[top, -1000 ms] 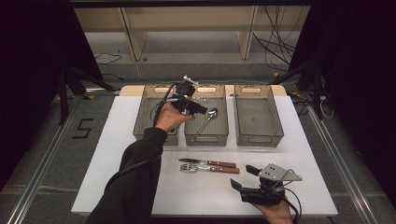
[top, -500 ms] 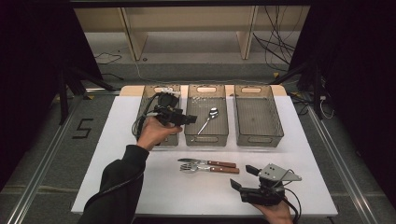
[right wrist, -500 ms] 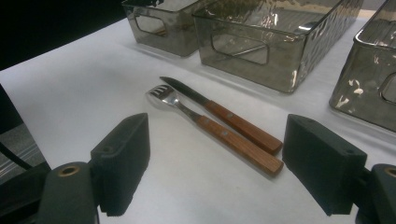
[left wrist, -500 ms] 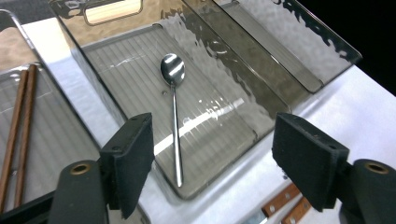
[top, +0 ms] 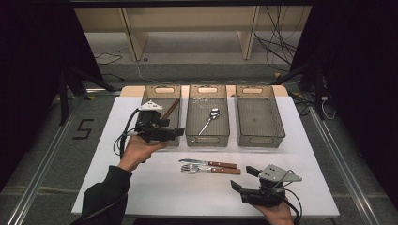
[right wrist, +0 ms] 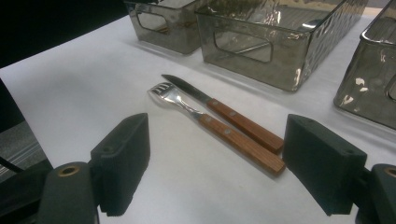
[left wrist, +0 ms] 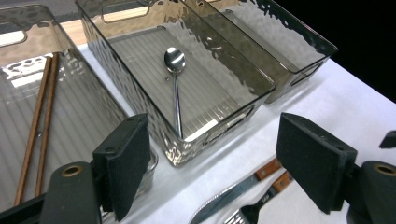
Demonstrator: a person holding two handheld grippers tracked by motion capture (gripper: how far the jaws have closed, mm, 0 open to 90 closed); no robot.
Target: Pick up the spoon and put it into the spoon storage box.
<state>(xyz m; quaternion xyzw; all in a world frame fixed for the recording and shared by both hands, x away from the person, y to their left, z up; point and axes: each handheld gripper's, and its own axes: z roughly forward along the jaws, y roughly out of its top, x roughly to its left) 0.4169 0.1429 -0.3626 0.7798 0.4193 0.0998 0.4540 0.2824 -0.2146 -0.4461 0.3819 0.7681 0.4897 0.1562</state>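
beside the left bin's near edge [top: 162,140], left gripper [top: 177,133] jaws gape, seemingly empty.

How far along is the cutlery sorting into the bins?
Done: brown wooden chopsticks lie in the left smoked plastic bin, a steel spoon in the middle bin. In hand: nothing; the left gripper, its jaws just opened, and the right gripper are empty. Left: wooden-handled knife and fork on the white table.

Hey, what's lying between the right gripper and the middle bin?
A knife and a fork lie side by side on the white table, seen in the high view.
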